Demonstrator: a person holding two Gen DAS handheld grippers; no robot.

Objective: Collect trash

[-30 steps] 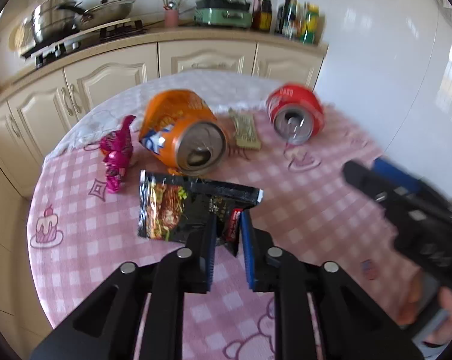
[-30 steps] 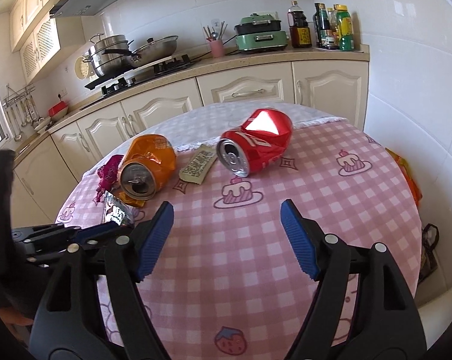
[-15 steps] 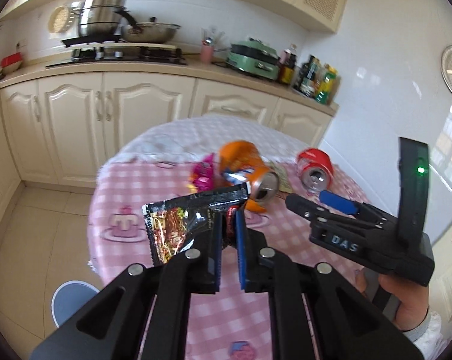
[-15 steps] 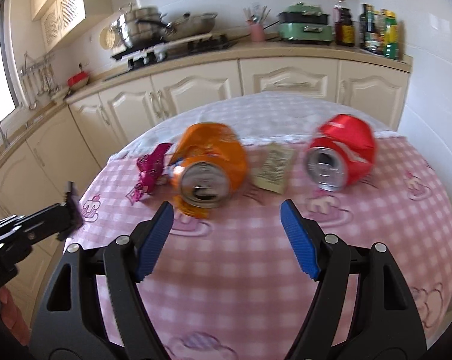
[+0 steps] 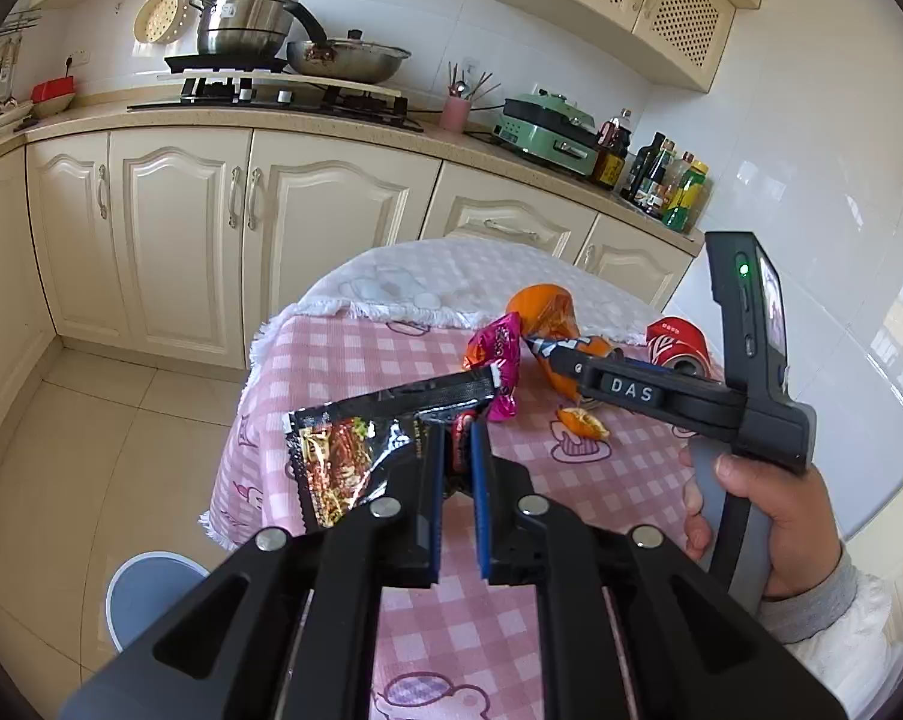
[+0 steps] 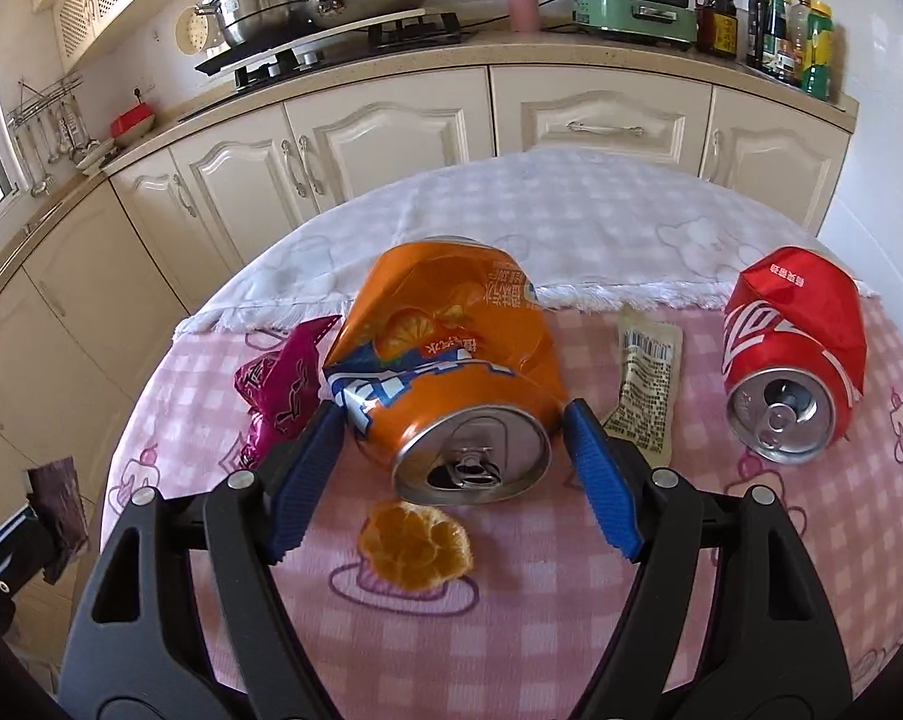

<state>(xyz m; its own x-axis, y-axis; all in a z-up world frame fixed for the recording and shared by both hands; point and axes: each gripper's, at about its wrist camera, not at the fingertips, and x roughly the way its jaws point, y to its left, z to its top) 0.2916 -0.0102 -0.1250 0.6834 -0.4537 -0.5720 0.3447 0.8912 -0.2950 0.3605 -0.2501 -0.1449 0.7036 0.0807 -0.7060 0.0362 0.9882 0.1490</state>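
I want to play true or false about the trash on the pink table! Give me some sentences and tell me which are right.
1. The left gripper is pinching a black noodle wrapper. True.
2. The orange can stands upright. False: it lies on its side, dented, with its opened top facing the camera.
3. The right gripper is open, with a blue finger on each side of the orange can. True.
4. The red can is already inside a bin. False: it lies on the pink checked tablecloth.
5. A piece of orange peel lies on the cloth in front of the orange can. True.
6. The beige packet lies on top of the red can. False: it lies flat between the two cans.
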